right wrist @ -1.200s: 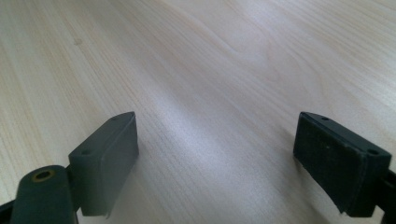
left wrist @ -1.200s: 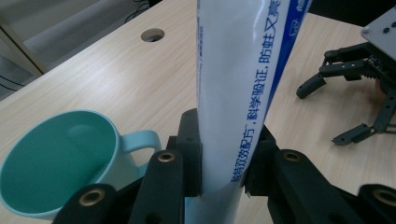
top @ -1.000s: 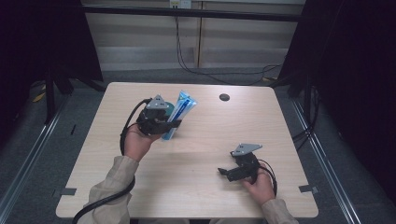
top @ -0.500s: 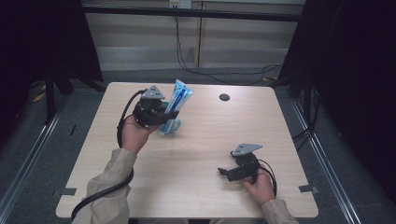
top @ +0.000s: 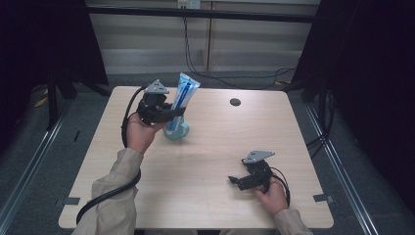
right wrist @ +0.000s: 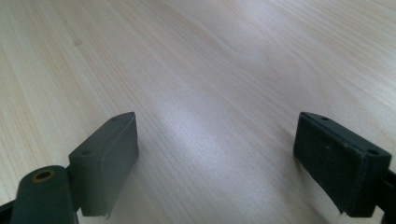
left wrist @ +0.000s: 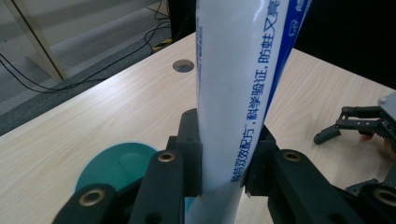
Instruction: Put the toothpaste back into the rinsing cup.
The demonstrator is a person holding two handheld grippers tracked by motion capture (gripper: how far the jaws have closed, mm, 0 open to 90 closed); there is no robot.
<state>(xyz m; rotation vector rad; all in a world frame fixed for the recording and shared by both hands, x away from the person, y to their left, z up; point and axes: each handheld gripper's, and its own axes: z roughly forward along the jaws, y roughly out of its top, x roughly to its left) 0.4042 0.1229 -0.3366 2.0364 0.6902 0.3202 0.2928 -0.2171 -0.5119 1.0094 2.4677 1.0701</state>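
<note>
The left gripper (top: pixel 169 113), clamping the toothpaste tube (top: pixel 182 93), has raised it upright above the teal cup (top: pixel 177 132); the right gripper (top: pixel 239 180) rests wide.

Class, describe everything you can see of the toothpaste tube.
The toothpaste tube is white with blue bands and blue Chinese print, of smooth, soft-looking plastic. It stands nearly upright, tilted slightly, flat crimped end uppermost, lower end at a teal cup. The left gripper is shut on its middle, fingers pressing both sides.
</note>
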